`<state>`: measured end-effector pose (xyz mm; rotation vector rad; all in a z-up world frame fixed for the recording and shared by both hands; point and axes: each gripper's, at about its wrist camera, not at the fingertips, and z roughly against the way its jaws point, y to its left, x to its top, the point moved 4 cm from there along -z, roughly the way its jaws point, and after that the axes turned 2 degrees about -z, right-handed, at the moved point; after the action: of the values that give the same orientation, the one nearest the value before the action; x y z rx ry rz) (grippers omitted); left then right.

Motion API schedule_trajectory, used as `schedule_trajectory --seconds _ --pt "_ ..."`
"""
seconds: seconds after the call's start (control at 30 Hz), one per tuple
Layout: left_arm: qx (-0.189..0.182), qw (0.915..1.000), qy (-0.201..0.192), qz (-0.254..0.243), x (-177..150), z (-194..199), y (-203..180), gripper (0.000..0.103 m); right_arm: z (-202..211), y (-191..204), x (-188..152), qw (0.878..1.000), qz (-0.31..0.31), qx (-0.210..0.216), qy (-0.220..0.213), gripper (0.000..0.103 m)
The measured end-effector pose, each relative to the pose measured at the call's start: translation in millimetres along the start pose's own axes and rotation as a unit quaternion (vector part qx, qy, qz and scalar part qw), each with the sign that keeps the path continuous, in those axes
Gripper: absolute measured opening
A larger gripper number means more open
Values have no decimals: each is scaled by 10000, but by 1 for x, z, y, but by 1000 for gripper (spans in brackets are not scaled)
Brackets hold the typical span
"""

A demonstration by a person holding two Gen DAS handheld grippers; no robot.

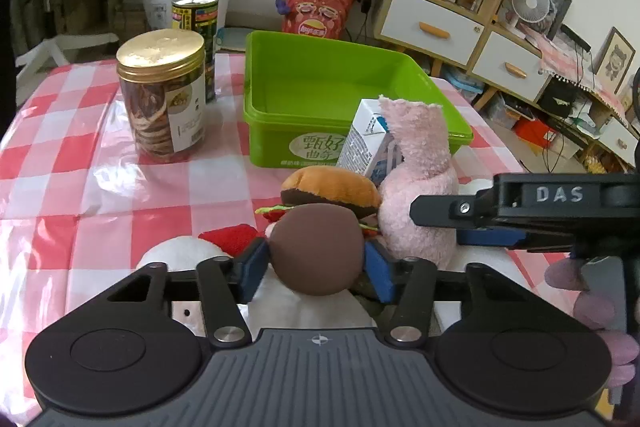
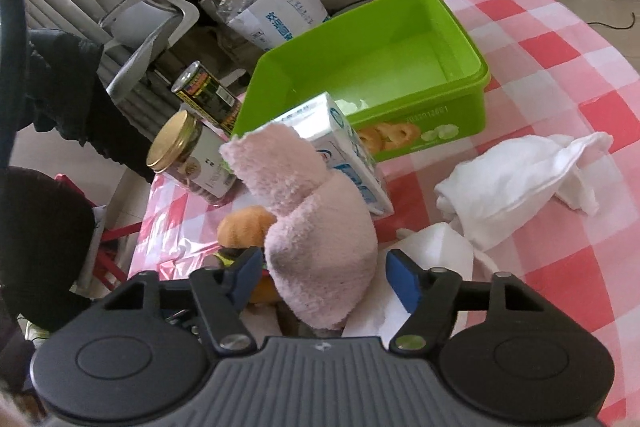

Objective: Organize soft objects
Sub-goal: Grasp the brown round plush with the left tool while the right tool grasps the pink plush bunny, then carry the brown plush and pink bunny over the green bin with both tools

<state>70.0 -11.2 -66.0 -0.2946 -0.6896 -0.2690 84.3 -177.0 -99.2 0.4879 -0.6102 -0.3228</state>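
Note:
My left gripper is shut on a brown soft ball, its blue pads pressed on both sides. Behind the ball lies a plush hamburger, with a pink plush sock toy to its right. My right gripper is open around the pink plush, with a gap on the right pad's side; in the left wrist view it reaches in from the right beside the plush. The green bin stands empty behind, also in the right wrist view.
A milk carton leans between bin and plush. A gold-lidded jar and a tin can stand at left. White cloths lie to the right on the checked tablecloth. A red fabric piece lies near the left pad.

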Motion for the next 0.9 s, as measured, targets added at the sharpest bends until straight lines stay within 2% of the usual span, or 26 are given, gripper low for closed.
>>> schedule_trajectory --seconds 0.3,0.57,0.9 --pt "-46 9999 -68 81 3 4 1 50 -1 -3 -1 9999 -82 103 11 34" --pt "-106 9997 -128 188 6 12 2 46 11 -8 4 9990 -319 321 -66 33" --pt "-165 9993 -194 281 10 19 1 43 37 -14 12 9956 -647 570 -361 32"
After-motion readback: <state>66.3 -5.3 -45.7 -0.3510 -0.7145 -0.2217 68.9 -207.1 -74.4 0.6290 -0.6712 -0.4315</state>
